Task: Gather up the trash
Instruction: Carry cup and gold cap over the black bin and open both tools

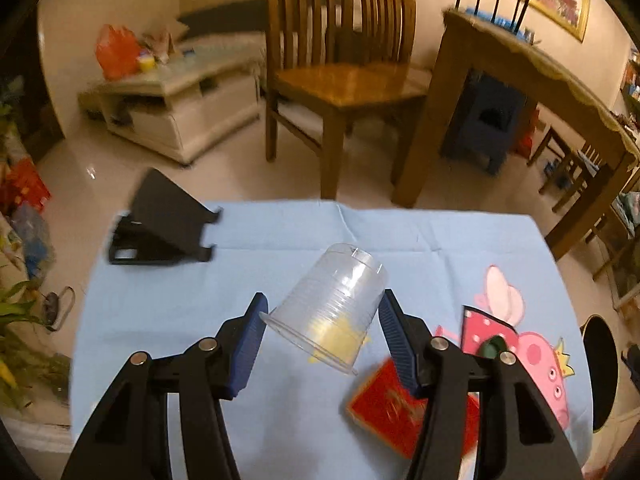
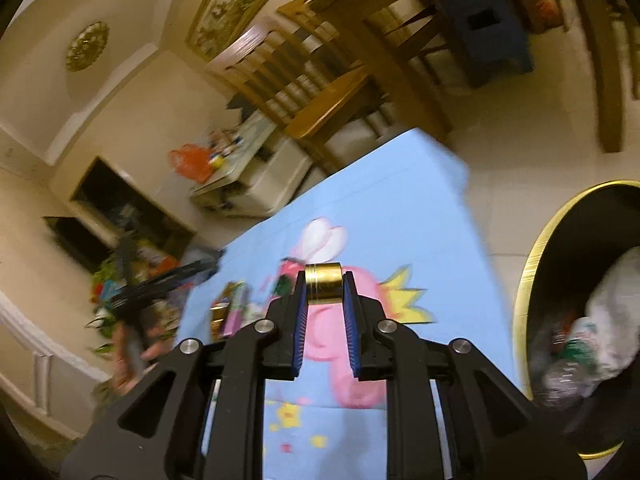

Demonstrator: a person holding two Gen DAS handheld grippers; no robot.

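The left gripper [image 1: 322, 314] is pointing steeply down and forward, its two black arms spreading from the bottom of the left wrist view. Its blue pads [image 1: 248, 344] are standing partly apart, with a cup [image 1: 332, 312] sitting tilted between them; the right pad is touching the cup's side, while the left pad is showing a slight gap at the rim. The right gripper [image 2: 324, 288] is tilting down less steeply and rolled to one side, its pads pinching a cap [image 2: 324, 289] at the tips. A hand [image 2: 132, 354], blurred, is gripping the left gripper's handle.

Right tool [image 2: 324, 290] clamps gold cap [image 2: 324, 283] above blue cloth [image 2: 380, 200], near bin [image 2: 532, 264].
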